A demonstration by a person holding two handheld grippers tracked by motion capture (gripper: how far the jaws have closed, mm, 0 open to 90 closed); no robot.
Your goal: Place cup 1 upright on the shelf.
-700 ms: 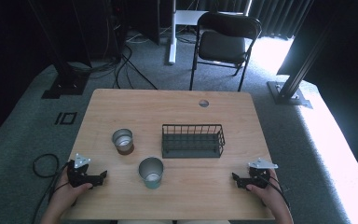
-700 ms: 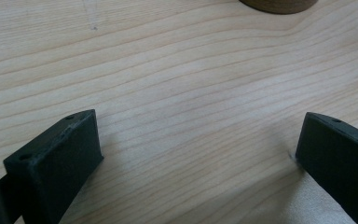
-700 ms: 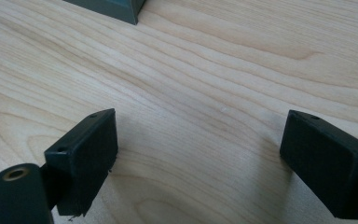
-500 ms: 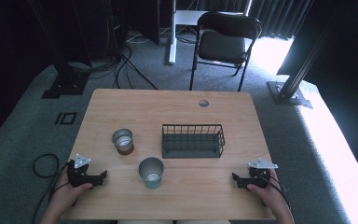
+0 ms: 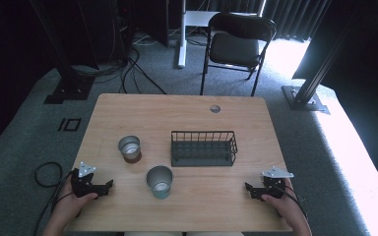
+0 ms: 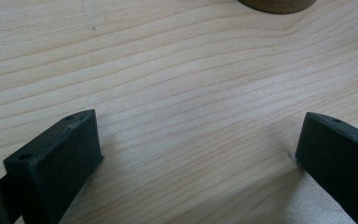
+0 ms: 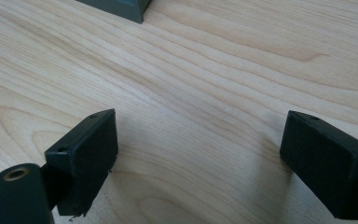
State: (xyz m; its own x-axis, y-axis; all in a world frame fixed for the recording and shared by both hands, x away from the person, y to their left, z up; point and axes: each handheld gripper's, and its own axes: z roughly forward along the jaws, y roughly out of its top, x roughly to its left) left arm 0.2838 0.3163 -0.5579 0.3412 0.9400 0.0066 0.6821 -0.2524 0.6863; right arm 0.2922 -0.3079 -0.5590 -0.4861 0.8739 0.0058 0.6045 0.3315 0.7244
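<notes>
While both cups (image 5: 159, 181) stand upright, left gripper (image 5: 109, 186), right gripper (image 5: 248, 189) gape empty.

daylight pours in from the upper right of the high view, blowing out the floor strip (image 5: 359, 162) beside the table (image 5: 187, 110) to near white, while the upper left and far right sink into near black. the tabletop is evenly lit, with soft, short shadows; the picture is slightly soft and grainy. in the 2 gripper views the wood grain is sharp at mid-distance, the near black jaws are blurred, and faint shadows spread beneath them.
</notes>
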